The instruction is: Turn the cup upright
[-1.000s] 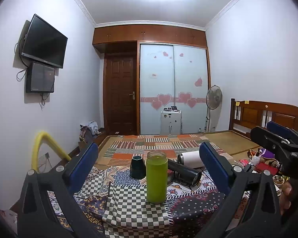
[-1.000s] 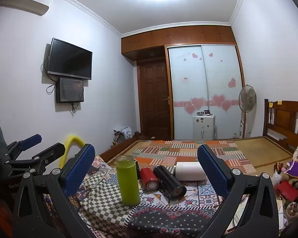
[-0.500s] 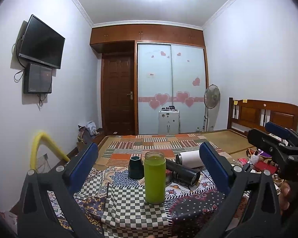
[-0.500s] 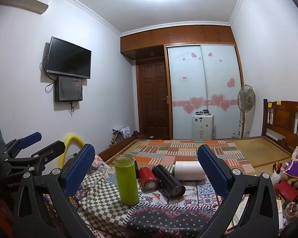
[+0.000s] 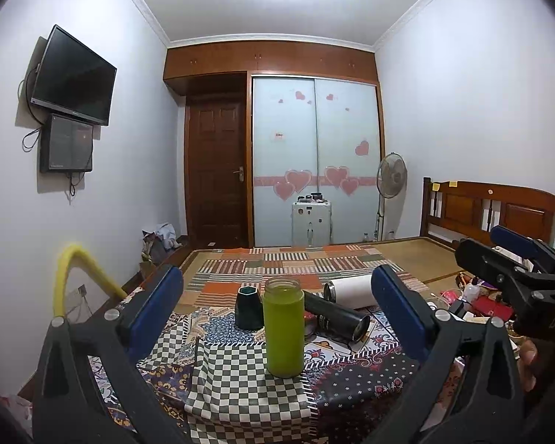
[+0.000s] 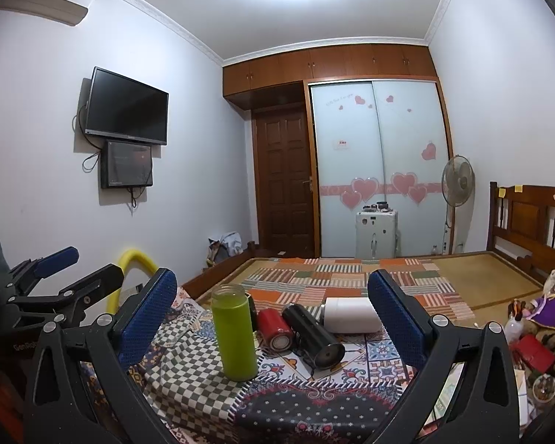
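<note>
Green cup (image 5: 283, 327) stands upright w/ open mouth up, on the checkered part of the patchwork cloth (image 5: 240, 392), near the front edge of the table. Same cup in right wrist view (image 6: 234, 333), left of centre. Behind it: dark small cup (image 5: 249, 308), upright, just beside. To its right, three cylinders lying on their sides: red can (image 6: 275, 327), black tumbler (image 6: 312, 335), white tumbler (image 6: 349, 314); red and black look to be touching, hard to tell for sure. Left gripper (image 5: 277, 310) is spread wide, nothing between the blue pads, cup framed in the gap but well short of the tips. Right gripper (image 6: 272, 312) likewise wide apart, holding nothing. Both hover in front of the table.
</note>
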